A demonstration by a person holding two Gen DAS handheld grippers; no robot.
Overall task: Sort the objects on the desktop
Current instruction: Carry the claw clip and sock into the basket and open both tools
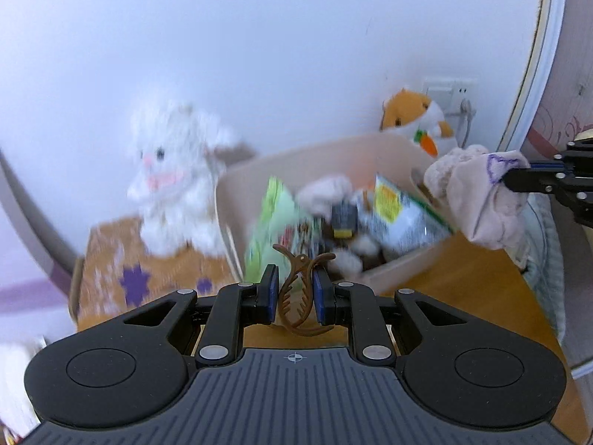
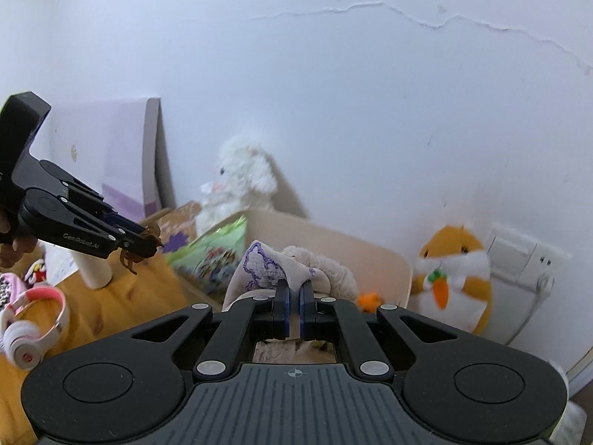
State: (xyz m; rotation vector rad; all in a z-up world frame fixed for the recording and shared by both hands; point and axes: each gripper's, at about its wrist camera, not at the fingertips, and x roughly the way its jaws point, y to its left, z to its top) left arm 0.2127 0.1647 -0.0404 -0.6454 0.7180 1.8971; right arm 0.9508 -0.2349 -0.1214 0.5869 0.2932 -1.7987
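My left gripper (image 1: 295,287) is shut on a brown hair claw clip (image 1: 302,296), held in the air short of a beige open box (image 1: 237,181). From the right wrist view the same left gripper (image 2: 142,244) hangs at left with the clip (image 2: 129,259) dangling from it. My right gripper (image 2: 294,306) is shut on a pale fuzzy sock with purple stitching (image 2: 267,263), lifted beside the box (image 2: 385,259). In the left wrist view that sock (image 1: 485,200) hangs from the right gripper (image 1: 507,181) at the right edge. The box holds snack packets (image 1: 404,207) and soft items.
A white plush bunny (image 1: 174,174) sits on a patterned orange carton (image 1: 111,259) left of the box. An orange hamster plush (image 2: 456,278) leans on the wall by a socket (image 2: 519,256). Pink headphones (image 2: 29,326) lie on the wooden desk (image 2: 129,296). A hand (image 2: 15,248) shows behind the left gripper.
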